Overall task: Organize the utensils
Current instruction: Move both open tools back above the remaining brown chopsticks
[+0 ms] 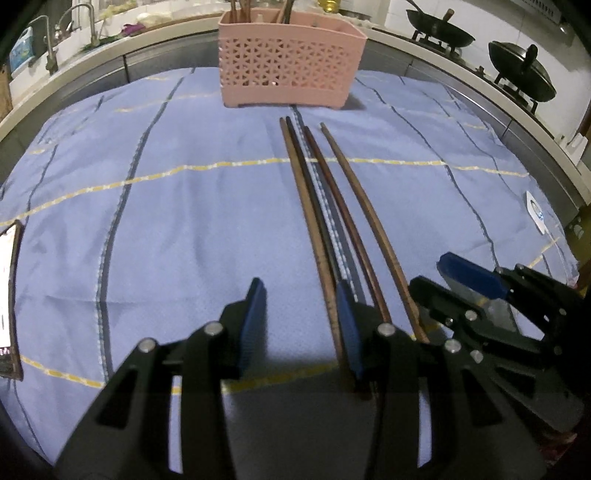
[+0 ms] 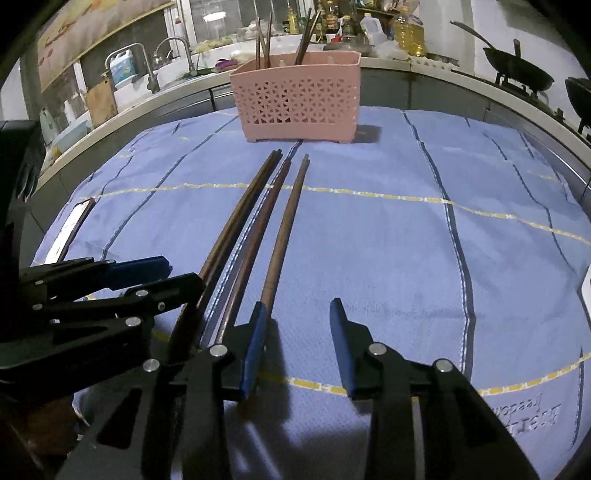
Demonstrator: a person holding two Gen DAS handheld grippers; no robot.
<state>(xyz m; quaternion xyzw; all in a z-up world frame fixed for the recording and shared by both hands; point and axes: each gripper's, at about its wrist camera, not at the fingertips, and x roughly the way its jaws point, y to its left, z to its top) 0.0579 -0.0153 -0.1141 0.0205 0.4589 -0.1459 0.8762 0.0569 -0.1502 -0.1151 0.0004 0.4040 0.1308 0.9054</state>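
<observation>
Several brown chopsticks (image 1: 325, 221) lie side by side on the blue cloth (image 1: 166, 221), pointing toward a pink perforated utensil basket (image 1: 291, 74) at the far edge, which holds a few upright chopsticks. In the right wrist view the chopsticks (image 2: 258, 236) and the basket (image 2: 299, 99) show too. My left gripper (image 1: 301, 325) is open and empty, its right finger at the near ends of the leftmost chopsticks. My right gripper (image 2: 297, 343) is open and empty, its left finger beside the rightmost chopstick. Each gripper shows in the other's view, the right one (image 1: 454, 280) and the left one (image 2: 166, 273).
A phone (image 2: 70, 229) lies at the cloth's left edge. A white tag (image 1: 535, 210) is on the right side of the cloth. Behind the table runs a counter with taps (image 2: 147, 62), bottles (image 2: 406, 33) and woks (image 1: 439, 33) on burners.
</observation>
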